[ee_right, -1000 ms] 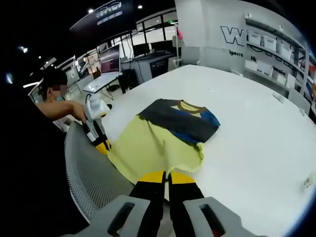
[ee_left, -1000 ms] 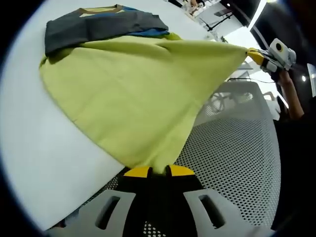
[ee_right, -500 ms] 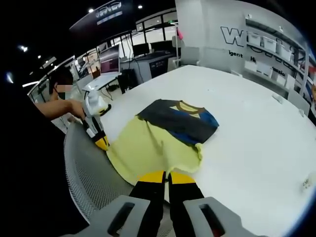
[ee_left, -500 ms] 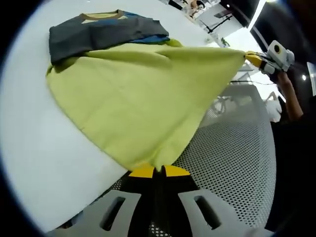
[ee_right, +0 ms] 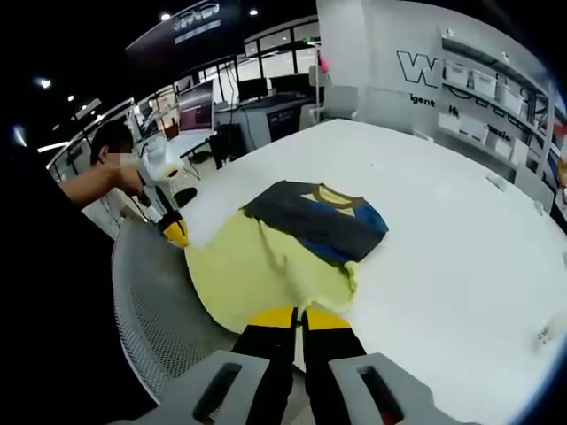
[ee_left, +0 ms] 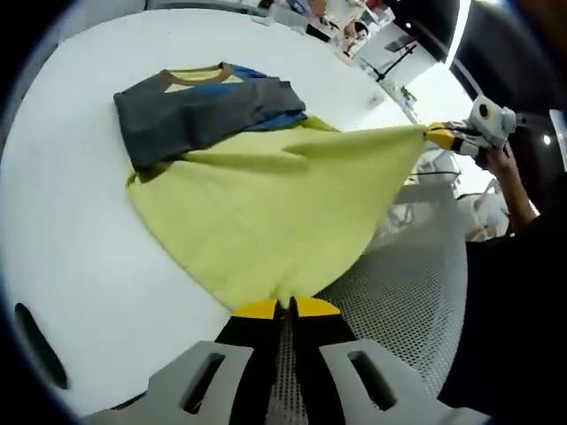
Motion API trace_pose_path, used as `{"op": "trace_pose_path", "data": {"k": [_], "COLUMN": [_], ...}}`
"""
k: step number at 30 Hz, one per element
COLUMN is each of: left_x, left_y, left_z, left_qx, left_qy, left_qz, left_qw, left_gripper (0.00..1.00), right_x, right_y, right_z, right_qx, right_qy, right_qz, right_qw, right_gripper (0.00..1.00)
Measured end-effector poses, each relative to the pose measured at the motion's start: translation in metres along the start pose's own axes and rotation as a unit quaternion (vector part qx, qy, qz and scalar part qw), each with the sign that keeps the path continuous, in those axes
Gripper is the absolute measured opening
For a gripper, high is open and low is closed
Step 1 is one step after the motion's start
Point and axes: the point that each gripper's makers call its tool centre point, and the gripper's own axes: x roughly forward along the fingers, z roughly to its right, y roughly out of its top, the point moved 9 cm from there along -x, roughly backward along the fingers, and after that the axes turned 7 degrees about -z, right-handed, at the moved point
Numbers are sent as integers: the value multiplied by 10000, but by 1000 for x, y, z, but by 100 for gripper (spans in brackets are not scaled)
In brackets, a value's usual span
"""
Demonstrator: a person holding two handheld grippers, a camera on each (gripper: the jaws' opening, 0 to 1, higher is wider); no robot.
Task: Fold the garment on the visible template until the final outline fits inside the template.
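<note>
While both grippers [ee_left: 282, 305] [ee_right: 299, 312] clamp the shirt [ee_left: 266, 212] hem off the table [ee_left: 71, 221] edge, carry it level over the collar.

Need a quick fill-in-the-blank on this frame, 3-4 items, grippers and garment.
1. The left gripper is shut on the ____ hem of the garment.
2. The garment's folded upper part, dark grey and blue, lies on the ____ table.
3. The right gripper holds the hem's other ____.
4. Below the lifted hem is a grey ____ chair.

Missing words: yellow-green; white; corner; mesh
</note>
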Motion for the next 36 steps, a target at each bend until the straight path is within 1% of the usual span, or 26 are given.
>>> {"op": "trace_pose_path", "data": {"k": [7,10,13,18,26,36], "left_x": [-33,-45,-60,-80,-98,-107], "left_y": [12,16,21,25,22,32], "left_z": [-3,-3,-4,-4,-9,-10], "left_qx": [61,62,91,115,64,136], "left_qy": [238,269,367,510,731,805], "left_qz": [454,647,864,1140,1282,1456], "left_qw": [9987,9975,9955,9921,9890,9860], "left_gripper": [6,6,6,6,6,6], "right_x": [0,-1,-1,0,1,-3], "right_y": [2,1,0,-3,-1,9], "right_z": [2,3,5,5,3,6], "right_qx": [-52,-69,-45,-28,-45,-107], "right_qy": [-29,-54,-89,-98,-85,-124], "right_qz": [-54,-112,-163,-265,-278,-152], "right_qw": [10000,9999,9998,9996,9996,9998], "right_gripper": [0,0,0,0,0,0]}}
